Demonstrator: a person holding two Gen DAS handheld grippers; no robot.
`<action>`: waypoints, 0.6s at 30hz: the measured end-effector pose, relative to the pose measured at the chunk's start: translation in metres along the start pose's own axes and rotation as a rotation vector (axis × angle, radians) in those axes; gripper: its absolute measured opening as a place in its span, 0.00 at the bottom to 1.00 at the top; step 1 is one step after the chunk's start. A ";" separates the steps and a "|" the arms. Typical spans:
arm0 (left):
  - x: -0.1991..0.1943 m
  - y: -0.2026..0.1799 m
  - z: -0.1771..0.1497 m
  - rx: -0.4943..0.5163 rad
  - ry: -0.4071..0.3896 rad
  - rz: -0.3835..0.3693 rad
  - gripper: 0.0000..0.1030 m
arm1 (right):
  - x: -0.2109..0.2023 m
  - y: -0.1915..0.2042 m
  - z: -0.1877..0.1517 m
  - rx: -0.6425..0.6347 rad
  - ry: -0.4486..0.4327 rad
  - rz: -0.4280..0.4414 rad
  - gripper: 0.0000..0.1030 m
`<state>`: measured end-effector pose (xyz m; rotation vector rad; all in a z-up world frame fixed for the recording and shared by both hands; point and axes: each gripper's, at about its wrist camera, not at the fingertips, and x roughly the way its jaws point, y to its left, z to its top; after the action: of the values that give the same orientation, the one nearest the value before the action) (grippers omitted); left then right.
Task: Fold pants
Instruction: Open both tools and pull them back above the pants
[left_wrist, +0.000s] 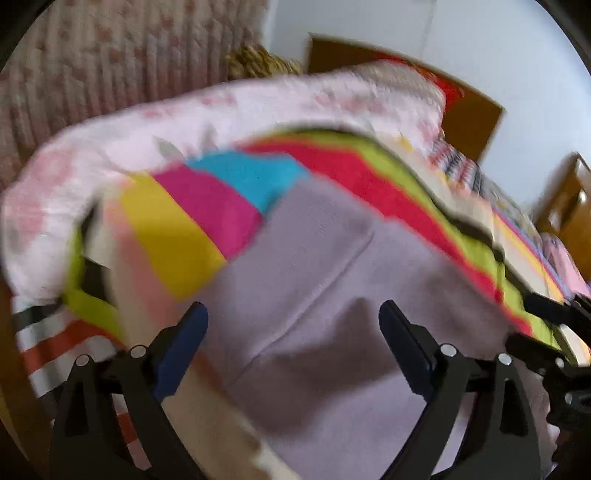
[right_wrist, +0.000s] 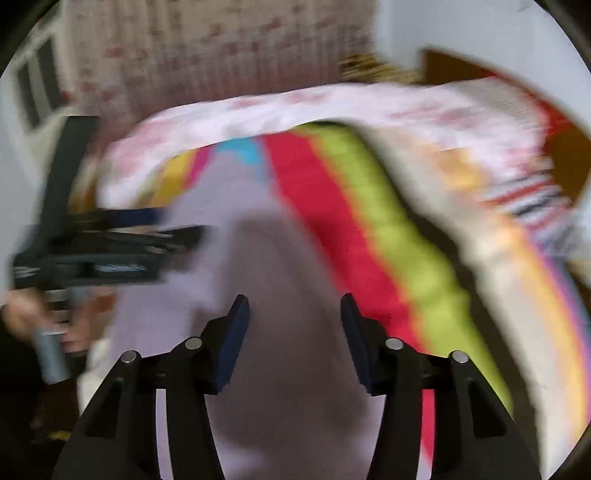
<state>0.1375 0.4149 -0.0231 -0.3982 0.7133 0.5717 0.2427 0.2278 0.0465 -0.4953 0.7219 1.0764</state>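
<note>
Left wrist view: left gripper (left_wrist: 293, 334), jaws spread wide, nothing between the blue pads. Lilac pants (left_wrist: 332, 295) lie directly ahead and below, spread on a striped bedcover (left_wrist: 177, 229) of yellow, magenta, cyan, red and lime bands. Pink floral quilt (left_wrist: 258, 107) bunched behind. Right gripper (left_wrist: 554, 332) at the right edge, near the pants.

Right wrist view, blurred: right gripper (right_wrist: 295, 332), jaws parted, empty, above the pants (right_wrist: 236, 229). Left gripper (right_wrist: 110, 243) at the left, over the cloth's edge; grip there indistinct.
</note>
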 end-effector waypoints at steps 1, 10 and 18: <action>-0.012 -0.007 0.000 0.017 -0.037 -0.050 0.92 | -0.012 0.004 -0.005 0.004 -0.012 0.043 0.59; 0.044 -0.049 -0.005 0.102 0.179 -0.041 0.98 | -0.025 -0.039 -0.092 0.208 0.201 0.042 0.79; -0.062 -0.100 -0.045 0.190 0.151 -0.219 0.98 | -0.188 -0.105 -0.201 0.518 -0.004 -0.200 0.86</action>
<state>0.1379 0.2923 0.0044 -0.3394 0.8486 0.2666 0.2279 -0.0663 0.0524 -0.1155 0.8908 0.6674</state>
